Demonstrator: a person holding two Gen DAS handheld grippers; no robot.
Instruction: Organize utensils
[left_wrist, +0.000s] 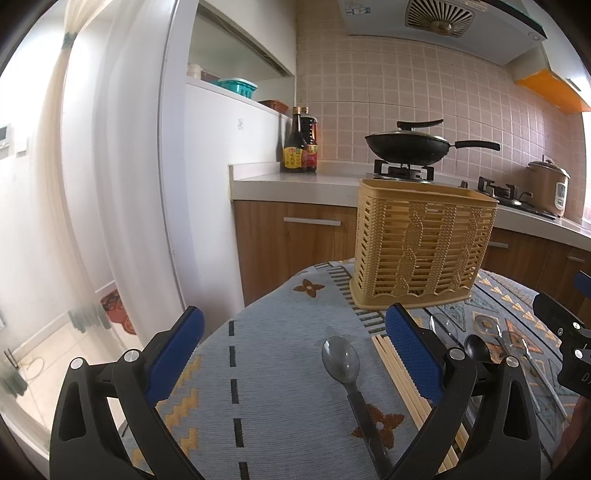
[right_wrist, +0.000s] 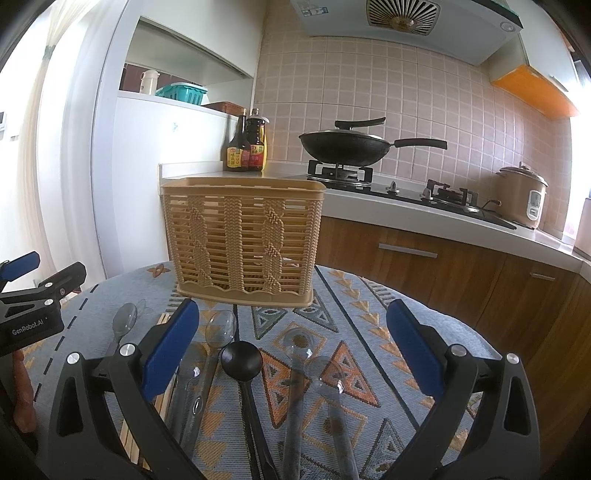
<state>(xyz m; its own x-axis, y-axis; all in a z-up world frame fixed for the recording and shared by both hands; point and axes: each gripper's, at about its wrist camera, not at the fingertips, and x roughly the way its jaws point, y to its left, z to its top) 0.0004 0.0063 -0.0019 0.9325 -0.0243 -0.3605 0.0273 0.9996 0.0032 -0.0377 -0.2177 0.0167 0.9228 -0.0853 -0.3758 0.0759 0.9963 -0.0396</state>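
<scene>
A tan woven plastic utensil basket stands upright at the far side of a patterned tablecloth. Before it lie a smoky grey plastic spoon, wooden chopsticks, a black spoon and clear plastic spoons. My left gripper is open and empty, with the grey spoon between its fingers. My right gripper is open and empty above the black and clear spoons.
Behind the table runs a kitchen counter with two sauce bottles, a black wok on a gas hob and a rice cooker. A white wall partition stands to the left.
</scene>
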